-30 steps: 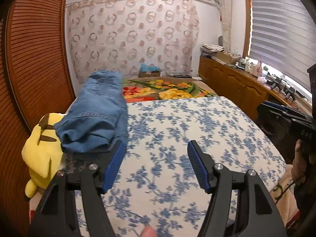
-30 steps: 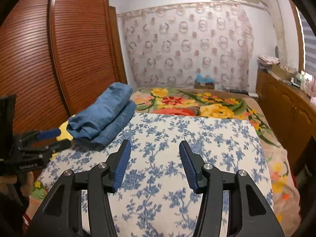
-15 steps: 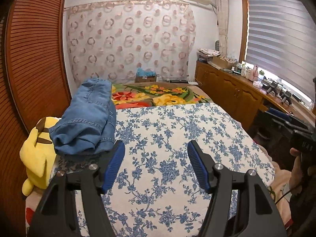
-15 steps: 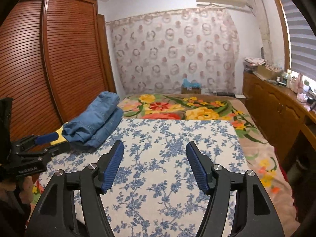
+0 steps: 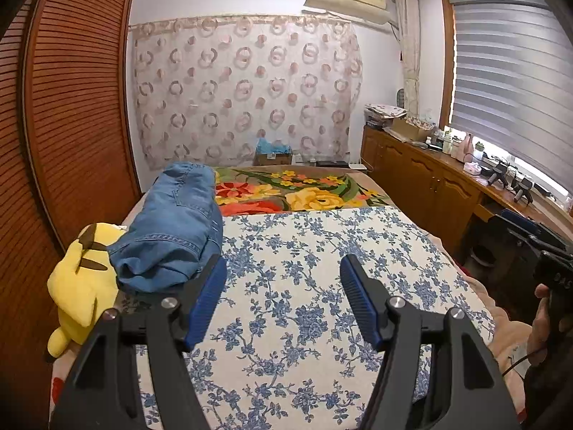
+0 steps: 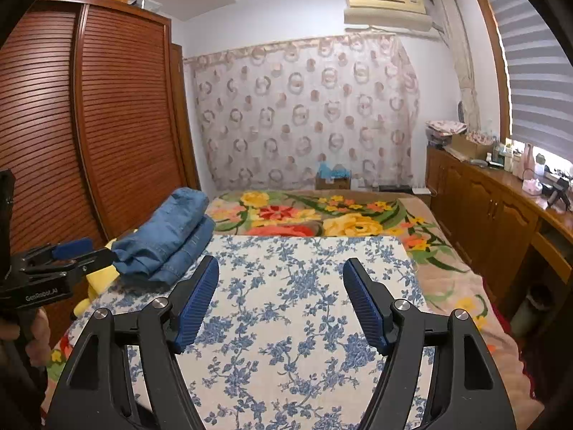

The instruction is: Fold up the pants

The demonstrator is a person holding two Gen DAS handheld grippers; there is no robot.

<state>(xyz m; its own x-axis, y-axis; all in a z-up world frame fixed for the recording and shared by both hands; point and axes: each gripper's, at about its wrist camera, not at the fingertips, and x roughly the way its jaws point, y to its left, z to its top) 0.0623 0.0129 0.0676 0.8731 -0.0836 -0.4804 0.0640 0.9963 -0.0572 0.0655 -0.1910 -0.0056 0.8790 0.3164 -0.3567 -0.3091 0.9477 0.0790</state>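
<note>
Folded blue denim pants [image 5: 172, 225] [image 6: 168, 240] lie in a stack at the left side of the bed, partly over a yellow plush toy. My left gripper [image 5: 283, 279] stands open above the blue-flowered sheet [image 5: 322, 268], its left finger just right of the pants, nothing between the pads. My right gripper [image 6: 281, 279] hovers over the sheet [image 6: 304, 286] with its jaws opening and nothing between them. In the right wrist view the left gripper [image 6: 86, 251] shows at the left edge, held by a hand.
A yellow plush toy [image 5: 80, 283] lies at the bed's left edge under the pants. A bright flowered blanket [image 5: 301, 193] covers the bed's far end. A slatted wooden wardrobe [image 6: 89, 125] stands on the left, a wooden cabinet [image 5: 429, 179] with clutter on the right.
Both grippers have risen and tilted up, so more of the room shows. The right gripper's jaws have spread wider. The folded pants have not moved.
</note>
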